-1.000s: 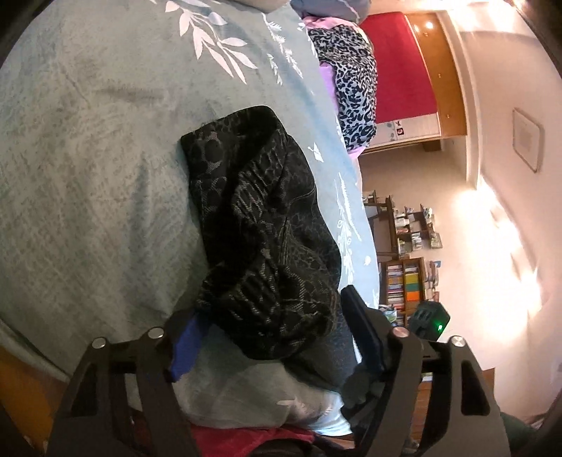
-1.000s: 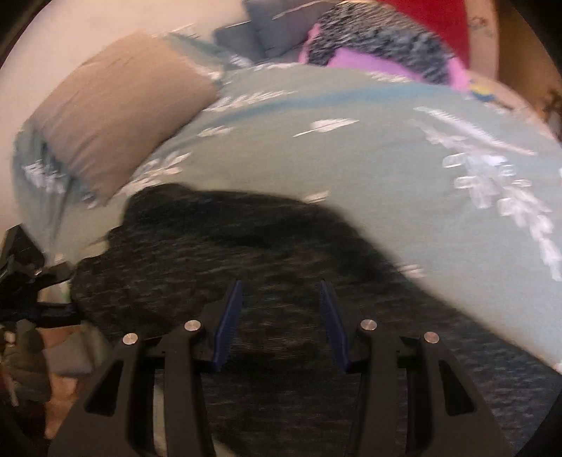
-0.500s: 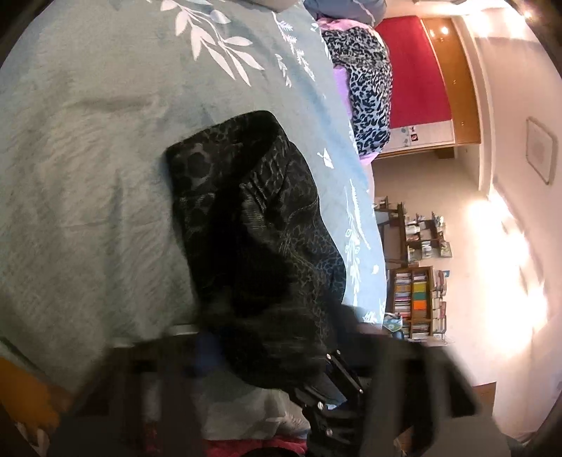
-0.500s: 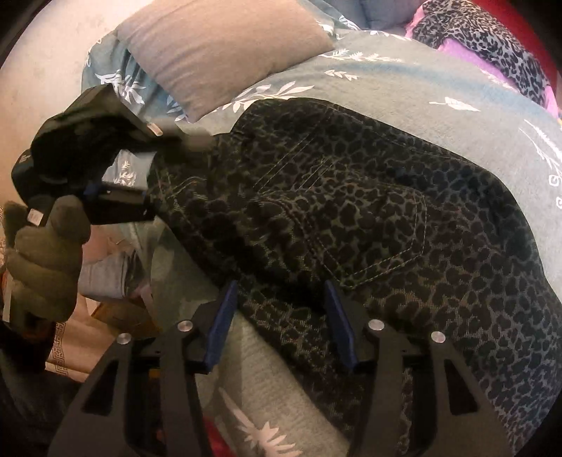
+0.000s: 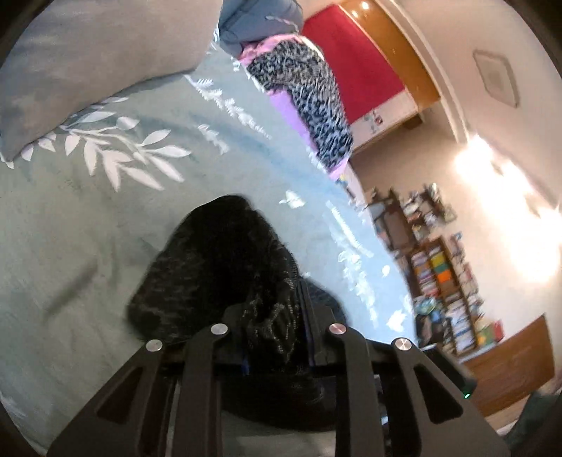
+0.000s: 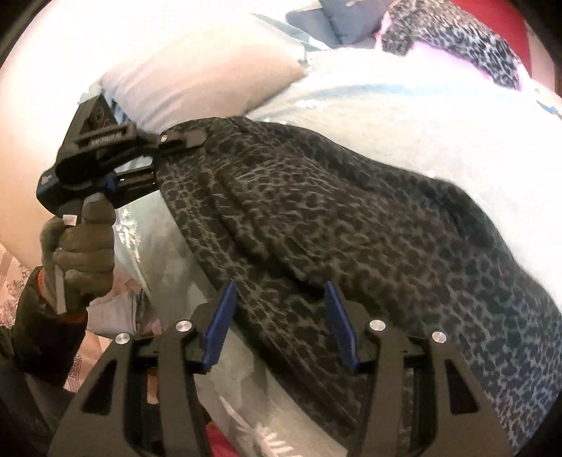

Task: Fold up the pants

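The dark leopard-print pants lie across the pale blue-green bedspread with its white leaf print. The left gripper is clamped tight on a bunched edge of the pants, fabric wadded between its black fingers; seen from the right wrist, a gloved hand holds its handle, and that corner of the pants is lifted toward a beige pillow. The right gripper stands part-way spread, its jaws having just been widening, blue pads either side of a fold at the pants' near edge; fabric passes between them, but the pads do not seem to press on it, though the blur makes this hard to judge. Beyond the pants, at the far end of the bedspread, sits a heap of lighter leopard-print and lilac cloth beside a grey-blue pillow. Past the bed's edge, in the left wrist view, a crowded bookshelf stands against the wall, and a red panel fills the far corner.
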Motion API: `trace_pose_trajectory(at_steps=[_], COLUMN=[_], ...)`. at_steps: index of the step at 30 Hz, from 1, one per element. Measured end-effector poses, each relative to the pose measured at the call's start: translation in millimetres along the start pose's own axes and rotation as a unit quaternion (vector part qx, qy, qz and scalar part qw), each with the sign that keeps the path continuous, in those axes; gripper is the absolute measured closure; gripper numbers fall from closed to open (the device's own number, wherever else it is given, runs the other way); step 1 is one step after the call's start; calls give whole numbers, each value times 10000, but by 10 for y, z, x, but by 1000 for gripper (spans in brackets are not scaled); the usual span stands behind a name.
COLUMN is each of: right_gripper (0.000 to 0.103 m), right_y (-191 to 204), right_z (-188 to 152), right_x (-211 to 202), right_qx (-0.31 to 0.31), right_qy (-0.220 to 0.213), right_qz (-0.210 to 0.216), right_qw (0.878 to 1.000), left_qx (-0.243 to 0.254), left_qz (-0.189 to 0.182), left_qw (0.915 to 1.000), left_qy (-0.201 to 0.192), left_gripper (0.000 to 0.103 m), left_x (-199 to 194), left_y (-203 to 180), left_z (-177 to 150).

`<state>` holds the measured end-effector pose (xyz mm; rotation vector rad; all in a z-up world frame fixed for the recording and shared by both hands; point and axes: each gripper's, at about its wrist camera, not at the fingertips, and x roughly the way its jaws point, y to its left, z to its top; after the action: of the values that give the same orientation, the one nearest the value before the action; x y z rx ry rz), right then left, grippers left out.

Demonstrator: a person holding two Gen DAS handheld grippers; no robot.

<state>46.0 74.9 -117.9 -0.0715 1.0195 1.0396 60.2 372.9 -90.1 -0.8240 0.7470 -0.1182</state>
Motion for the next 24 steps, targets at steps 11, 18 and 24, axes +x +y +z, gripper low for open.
trace_pose_trajectory(at_steps=[11,18,24], right_gripper=[46,46,46], right_y=[-79,-172,-293], right_z=[-278,-424,-602], right_x=[87,-93,-334], right_qx=[156,416,258], right_qy=[454,318,227], right_qz=[125,173,-473], right_qw=[9988,9985,9983], left_qx=[7,462,171], left_qz=[505,794,869], left_qw=[9986,9957,9959], left_qy=[175,153,195], left_gripper=[80,80,80], left_x=[95,61,57], left_y=[324,92,185], left_z=[-237,-237,-262])
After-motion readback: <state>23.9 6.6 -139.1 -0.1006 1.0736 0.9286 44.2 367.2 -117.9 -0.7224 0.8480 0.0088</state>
